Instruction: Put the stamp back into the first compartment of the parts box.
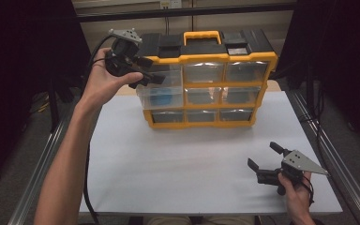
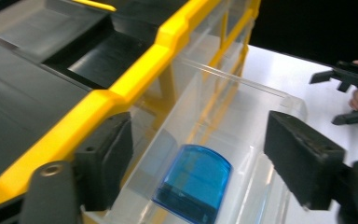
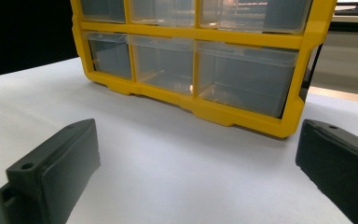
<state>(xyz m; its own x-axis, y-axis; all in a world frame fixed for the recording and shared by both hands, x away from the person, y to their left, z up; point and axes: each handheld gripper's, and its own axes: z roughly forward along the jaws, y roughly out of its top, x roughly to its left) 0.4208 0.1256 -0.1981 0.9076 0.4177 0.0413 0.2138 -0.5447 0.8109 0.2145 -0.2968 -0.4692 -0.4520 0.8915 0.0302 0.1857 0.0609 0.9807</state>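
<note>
Left gripper (image 1: 143, 75) hung at 10 o'clock over a pulled-out clear plastic drawer (image 1: 161, 96), matte black jaws apart, nothing clamped. Blue translucent block (image 2: 193, 183), rounded on top and glossy, lay in that drawer below the jaws. Drawer sat in the organizer (image 1: 206, 79): yellow frame, black ribbed lid, boxy, at 12 o'clock on the smooth white table (image 1: 178, 164). Right gripper (image 1: 265, 161) rested at 4 o'clock, blocky jaws wide apart, empty, well away from the organizer.
</note>
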